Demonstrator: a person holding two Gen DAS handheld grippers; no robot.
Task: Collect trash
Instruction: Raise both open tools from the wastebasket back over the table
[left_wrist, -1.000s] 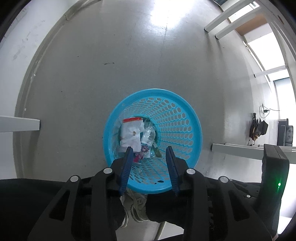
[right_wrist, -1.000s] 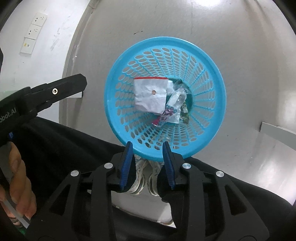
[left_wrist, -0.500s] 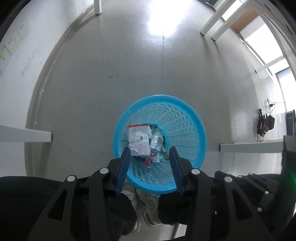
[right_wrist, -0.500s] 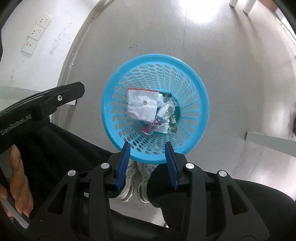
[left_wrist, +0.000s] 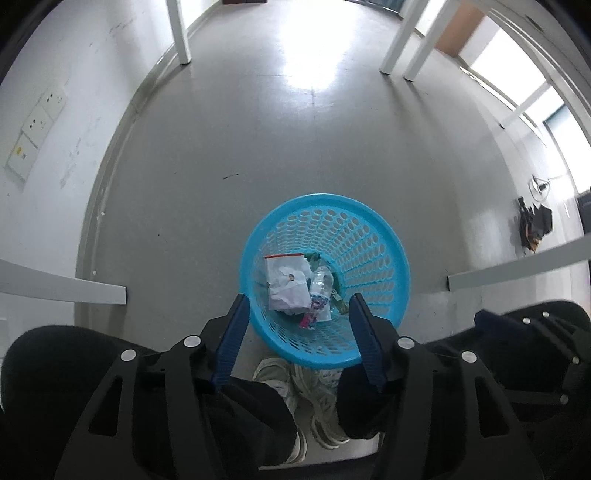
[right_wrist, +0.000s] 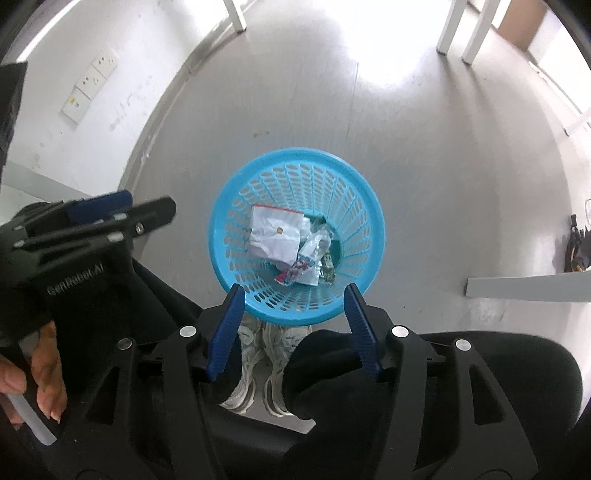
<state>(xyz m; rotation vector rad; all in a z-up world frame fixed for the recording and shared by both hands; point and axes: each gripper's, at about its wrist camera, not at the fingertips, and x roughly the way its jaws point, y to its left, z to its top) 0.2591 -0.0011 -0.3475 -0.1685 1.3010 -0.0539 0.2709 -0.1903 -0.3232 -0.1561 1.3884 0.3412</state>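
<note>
While both grippers, left (left_wrist: 297, 314) & right (right_wrist: 293, 306), gape wide w/ nothing held, basket (right_wrist: 236, 206) stands upright, mouth up

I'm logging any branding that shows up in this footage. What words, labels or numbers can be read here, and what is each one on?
"GenRobot.AI": pale lettering on the black body of the left gripper, seen in the right wrist view; blurred but legible.
Colourful wrapper in the blue basket: print too small to read.
Clear bottle label: unreadable.
Wall sockets: a yellow mark, too small to read.
</note>
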